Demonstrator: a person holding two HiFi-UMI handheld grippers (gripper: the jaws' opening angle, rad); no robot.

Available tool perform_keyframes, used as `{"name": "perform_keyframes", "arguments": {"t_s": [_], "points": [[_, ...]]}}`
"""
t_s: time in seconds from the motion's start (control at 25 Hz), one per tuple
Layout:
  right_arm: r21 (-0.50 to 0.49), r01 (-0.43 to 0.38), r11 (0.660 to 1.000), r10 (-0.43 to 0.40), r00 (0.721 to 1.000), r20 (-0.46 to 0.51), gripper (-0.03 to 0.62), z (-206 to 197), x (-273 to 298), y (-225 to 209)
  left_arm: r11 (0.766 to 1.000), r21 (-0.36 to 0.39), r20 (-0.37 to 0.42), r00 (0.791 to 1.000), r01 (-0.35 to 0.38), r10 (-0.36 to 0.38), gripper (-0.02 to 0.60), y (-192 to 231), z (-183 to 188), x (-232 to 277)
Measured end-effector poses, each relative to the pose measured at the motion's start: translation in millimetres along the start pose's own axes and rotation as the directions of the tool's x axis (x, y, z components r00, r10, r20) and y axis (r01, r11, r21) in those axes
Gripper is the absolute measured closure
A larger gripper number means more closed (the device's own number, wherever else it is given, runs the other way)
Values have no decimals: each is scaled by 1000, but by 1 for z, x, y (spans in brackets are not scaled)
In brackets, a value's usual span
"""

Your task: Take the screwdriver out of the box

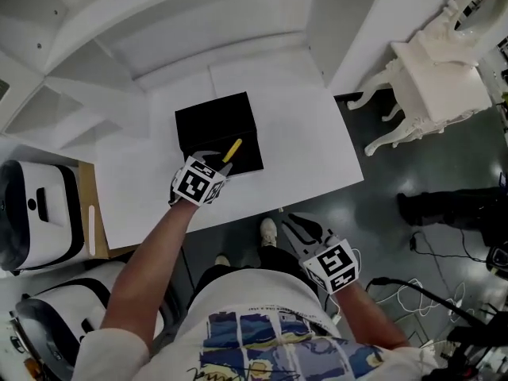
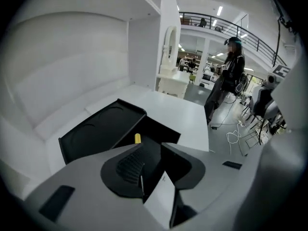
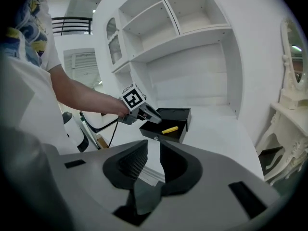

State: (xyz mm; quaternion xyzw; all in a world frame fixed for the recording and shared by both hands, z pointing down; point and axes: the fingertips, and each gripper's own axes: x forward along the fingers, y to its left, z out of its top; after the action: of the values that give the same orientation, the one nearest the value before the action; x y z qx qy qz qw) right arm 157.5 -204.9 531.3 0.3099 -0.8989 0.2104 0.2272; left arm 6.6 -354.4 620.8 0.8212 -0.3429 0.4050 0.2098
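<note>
Peering past my parted, empty right claw (image 3: 153,148), I see the whole screwdriver (image 3: 169,129) in the box (image 3: 159,134); my wide, empty left claw (image 2: 151,150) sees only its tip.

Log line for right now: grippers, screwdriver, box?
left gripper open, empty, at box edge | right gripper open, empty, off table | screwdriver lying in open box, not gripped | grasp not yet made

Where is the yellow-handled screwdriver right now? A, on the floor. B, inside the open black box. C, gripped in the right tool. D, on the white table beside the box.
B: the screwdriver lies inside the open black box, its yellow handle showing against the dark interior.
</note>
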Motion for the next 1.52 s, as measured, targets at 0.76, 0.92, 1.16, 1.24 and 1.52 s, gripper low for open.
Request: {"name": "perform_keyframes", "arguments": {"t_s": [0.76, 0.92, 1.16, 1.24, 1.52], "points": [[75, -11, 997, 13, 999, -35, 499, -10, -11, -78, 997, 49, -321, 944, -59, 72, 445, 32, -35, 88], [82, -10, 997, 13, 999, -37, 500, -9, -11, -82, 998, 31, -338, 939, -54, 61, 443, 32, -39, 94], [93, -4, 996, 8, 999, -38, 502, -10, -10, -88, 1000, -1, -320, 947, -24, 23, 483, 31, -38, 96], [93, -4, 996, 7, 999, -37, 503, -9, -9, -88, 1000, 7, -325, 945, -21, 22, 495, 29, -39, 97], [84, -7, 996, 10, 999, -34, 505, -8, -6, -84, 998, 60, -299, 953, -25, 42, 497, 26, -29, 89]]}}
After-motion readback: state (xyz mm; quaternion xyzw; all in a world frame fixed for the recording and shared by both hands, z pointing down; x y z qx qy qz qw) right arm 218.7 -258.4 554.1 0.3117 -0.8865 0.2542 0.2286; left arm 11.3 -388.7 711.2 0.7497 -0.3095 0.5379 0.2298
